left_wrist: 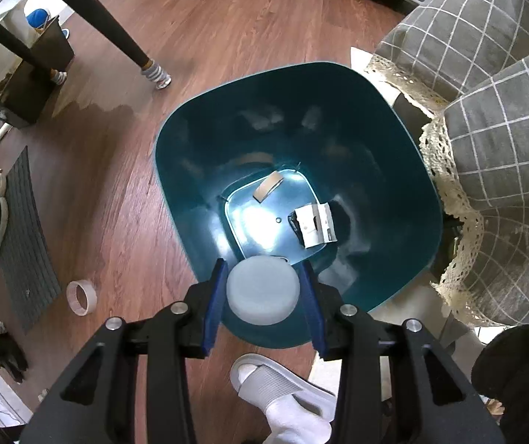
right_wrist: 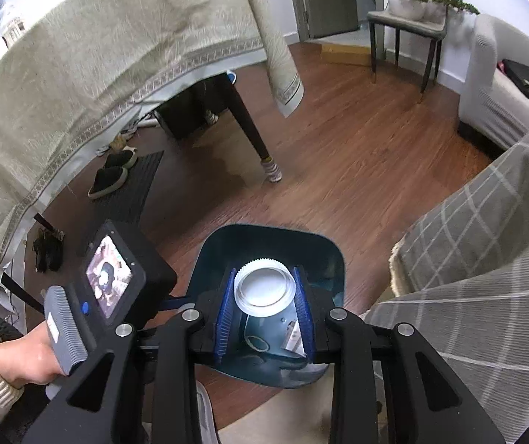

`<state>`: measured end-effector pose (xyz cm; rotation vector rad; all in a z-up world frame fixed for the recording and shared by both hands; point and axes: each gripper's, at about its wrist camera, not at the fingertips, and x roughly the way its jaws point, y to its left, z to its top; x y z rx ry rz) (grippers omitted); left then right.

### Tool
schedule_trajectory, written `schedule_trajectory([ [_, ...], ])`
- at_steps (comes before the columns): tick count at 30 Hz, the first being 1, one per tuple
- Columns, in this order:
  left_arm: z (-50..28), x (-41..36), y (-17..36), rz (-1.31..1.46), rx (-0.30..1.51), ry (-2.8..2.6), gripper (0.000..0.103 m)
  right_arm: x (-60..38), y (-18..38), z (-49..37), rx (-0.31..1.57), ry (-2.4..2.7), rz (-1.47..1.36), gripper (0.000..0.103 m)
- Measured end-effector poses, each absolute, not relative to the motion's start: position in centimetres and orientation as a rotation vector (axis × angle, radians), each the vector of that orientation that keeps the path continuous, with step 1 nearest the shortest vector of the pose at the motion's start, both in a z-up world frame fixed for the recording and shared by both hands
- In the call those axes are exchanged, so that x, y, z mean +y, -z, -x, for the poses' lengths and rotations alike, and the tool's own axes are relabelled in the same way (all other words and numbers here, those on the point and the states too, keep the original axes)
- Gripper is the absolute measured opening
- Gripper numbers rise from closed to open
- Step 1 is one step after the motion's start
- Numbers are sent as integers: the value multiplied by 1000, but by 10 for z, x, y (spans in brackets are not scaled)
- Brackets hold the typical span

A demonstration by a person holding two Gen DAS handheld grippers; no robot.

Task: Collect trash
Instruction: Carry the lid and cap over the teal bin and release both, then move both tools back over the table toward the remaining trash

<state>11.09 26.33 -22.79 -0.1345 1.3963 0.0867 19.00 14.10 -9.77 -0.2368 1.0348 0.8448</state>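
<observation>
A teal trash bin [left_wrist: 394, 140] stands on the wood floor. Inside it lie a tape roll [left_wrist: 267, 185] and a crumpled white wrapper [left_wrist: 316, 224]. My left gripper [left_wrist: 262, 288] is shut on a pale round puck-like container [left_wrist: 260, 290] and holds it over the bin's near rim. My right gripper [right_wrist: 264, 290] is shut on a white ribbed jar lid [right_wrist: 264, 288] and holds it above the same bin [right_wrist: 323, 251]. The left gripper's body with its screen [right_wrist: 116, 277] shows in the right wrist view, beside the bin.
A clear tape roll [left_wrist: 81, 297] lies on the floor left of the bin, near a dark mat [left_wrist: 27, 240] with slippers. A table leg [left_wrist: 116, 33] stands behind. A grey checked cushion [left_wrist: 497, 140] is at the bin's right. My slippered foot [left_wrist: 275, 384] is below.
</observation>
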Motion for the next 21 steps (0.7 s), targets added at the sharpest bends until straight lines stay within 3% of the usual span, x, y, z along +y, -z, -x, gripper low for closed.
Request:
schedule_trajectory([
  [5, -111, 267, 231, 145, 1398, -91, 43, 146, 108, -190, 1057, -841, 250, 31],
  [7, -111, 267, 230, 143, 1392, -98, 56, 145, 111, -193, 1064, -833, 246, 31],
  [8, -111, 268, 228, 142, 1385, -98, 56, 145, 112, -195, 1068, -828, 243, 31],
  [21, -103, 284, 160, 232, 1175, -115, 53, 156, 141, -203, 1117, -813, 245, 31],
])
